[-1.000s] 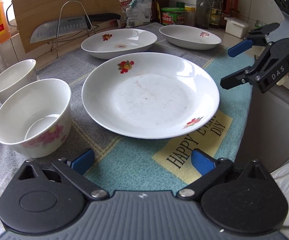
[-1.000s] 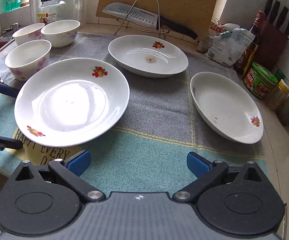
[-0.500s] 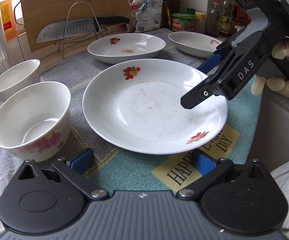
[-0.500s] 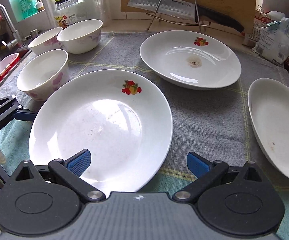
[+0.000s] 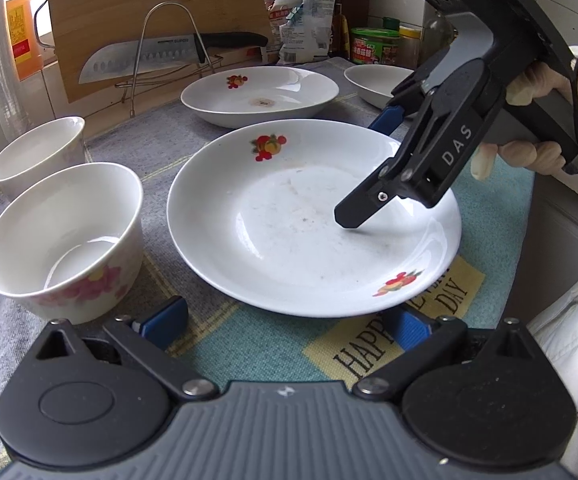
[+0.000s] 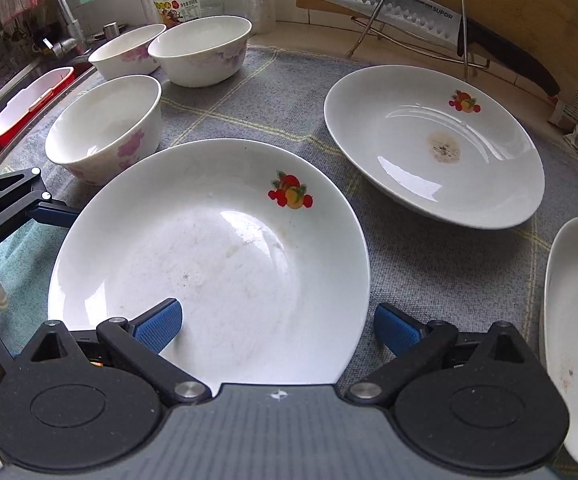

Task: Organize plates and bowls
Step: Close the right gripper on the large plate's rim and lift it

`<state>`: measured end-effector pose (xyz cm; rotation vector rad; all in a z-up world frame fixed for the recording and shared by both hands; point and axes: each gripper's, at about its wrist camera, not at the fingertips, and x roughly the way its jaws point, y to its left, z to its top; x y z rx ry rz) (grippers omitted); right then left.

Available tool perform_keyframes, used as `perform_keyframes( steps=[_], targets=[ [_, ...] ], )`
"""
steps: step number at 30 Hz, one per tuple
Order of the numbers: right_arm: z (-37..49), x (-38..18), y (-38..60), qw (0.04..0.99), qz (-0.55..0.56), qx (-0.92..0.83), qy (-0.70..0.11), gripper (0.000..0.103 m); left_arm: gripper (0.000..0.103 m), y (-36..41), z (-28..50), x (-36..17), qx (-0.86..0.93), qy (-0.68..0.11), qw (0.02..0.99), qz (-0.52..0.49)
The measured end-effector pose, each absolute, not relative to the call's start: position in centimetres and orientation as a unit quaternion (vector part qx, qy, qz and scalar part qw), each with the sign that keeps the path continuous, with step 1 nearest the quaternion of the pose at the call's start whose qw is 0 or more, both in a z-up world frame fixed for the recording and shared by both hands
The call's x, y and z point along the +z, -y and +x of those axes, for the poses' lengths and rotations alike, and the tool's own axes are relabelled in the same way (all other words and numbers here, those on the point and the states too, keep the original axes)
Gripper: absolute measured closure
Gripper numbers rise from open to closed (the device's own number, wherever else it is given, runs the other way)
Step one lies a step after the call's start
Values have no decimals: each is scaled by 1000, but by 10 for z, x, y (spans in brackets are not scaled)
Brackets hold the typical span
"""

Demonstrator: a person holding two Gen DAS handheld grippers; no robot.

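A grey and teal cloth (image 6: 429, 264) covers the counter, and all the crockery still lies on it in a single layer, so by my reading the sorting has hardly begun: nothing is stacked yet. Nearest the person sits the big plate (image 6: 209, 256), with fruit prints and a faintly smeared centre. Behind it is a second plate (image 6: 433, 148) with a brown stain in the middle, and a third plate (image 6: 577, 332) lies at the right edge, well apart from the first. Three bowls remain loose on the left: the near bowl (image 6: 105, 128) just beside the big plate, then two more, bowl two (image 6: 201, 50) and bowl three (image 6: 123, 56), side by side near the sink. The right gripper (image 6: 277, 324) is spread wide over the big plate's near-right rim, one finger above the dish and the other outside it, gripping nothing. The left gripper (image 5: 285, 322) is likewise spread, low at the plate's opposite edge, empty. Likely next is lifting the big plate; stacking plates and nesting bowls all remain.
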<state>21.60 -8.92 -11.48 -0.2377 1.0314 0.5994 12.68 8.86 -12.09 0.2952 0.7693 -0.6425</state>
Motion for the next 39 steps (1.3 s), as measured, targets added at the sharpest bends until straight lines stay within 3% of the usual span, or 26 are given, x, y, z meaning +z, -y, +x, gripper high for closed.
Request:
perform_keyframes(
  steps=[19, 31, 39],
  targets=[
    [235, -114, 76, 802, -146, 315, -486, 0, 0, -89, 135, -122, -347, -353, 855, 156],
    [250, -107, 81, 776, -88, 358, -512, 0, 0, -93, 129, -123, -352, -337, 860, 154],
    [265, -104, 85, 767, -84, 367, -520, 14, 0, -94, 126, -122, -351, -332, 862, 155]
  ],
)
